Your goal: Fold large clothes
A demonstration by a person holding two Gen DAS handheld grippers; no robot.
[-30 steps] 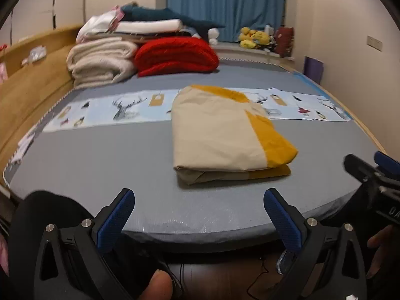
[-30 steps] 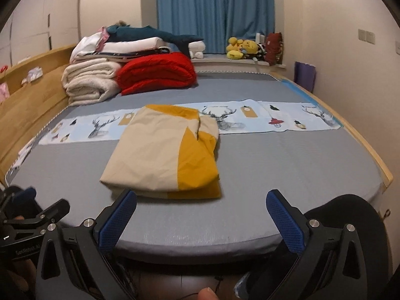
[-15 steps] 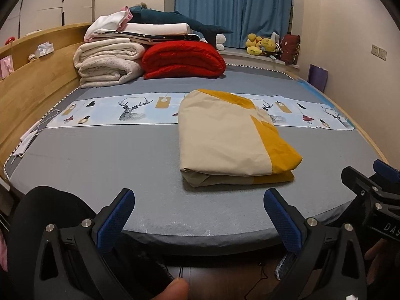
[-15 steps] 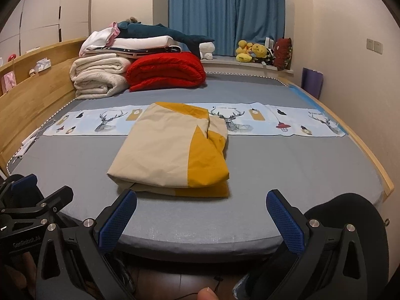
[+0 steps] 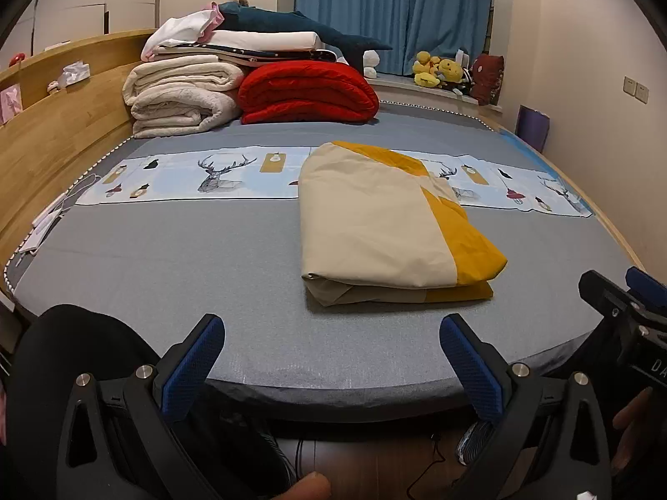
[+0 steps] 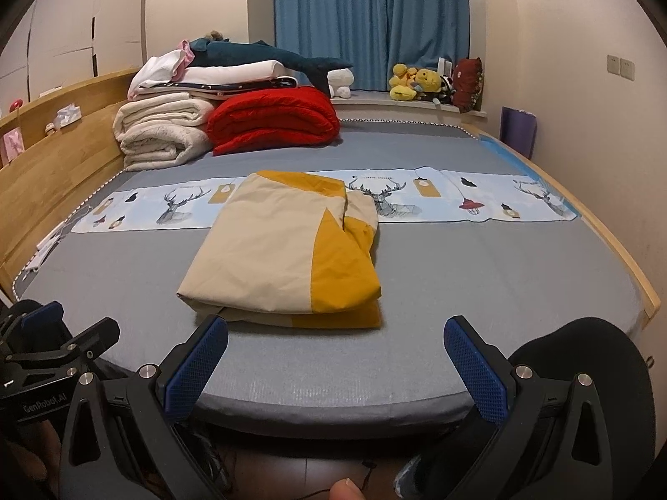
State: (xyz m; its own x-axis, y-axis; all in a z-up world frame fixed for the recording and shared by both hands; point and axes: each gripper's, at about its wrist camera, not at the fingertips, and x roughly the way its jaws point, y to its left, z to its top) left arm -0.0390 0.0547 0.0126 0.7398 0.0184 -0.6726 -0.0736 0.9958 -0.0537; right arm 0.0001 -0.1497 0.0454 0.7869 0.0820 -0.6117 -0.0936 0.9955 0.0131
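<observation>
A cream and mustard-yellow cloth (image 5: 383, 225) lies folded into a thick rectangle on the grey bed (image 5: 166, 258); it also shows in the right wrist view (image 6: 287, 250). My left gripper (image 5: 333, 366) is open and empty, held off the bed's near edge, apart from the cloth. My right gripper (image 6: 337, 368) is open and empty at the near edge too, just short of the cloth's front fold. Each gripper shows at the side of the other's view.
A deer-print strip (image 5: 200, 175) crosses the bed under the cloth's far end. Folded white blankets (image 5: 179, 100) and a red quilt (image 5: 308, 91) are stacked at the back left. Wooden headboard (image 5: 50, 141) on the left, wall on the right, plush toys (image 6: 412, 81) by the curtain.
Both grippers have drawn back and risen a little, so the bed and folded cloth sit lower and farther in view. The cloth has not moved. Both jaws stay open.
</observation>
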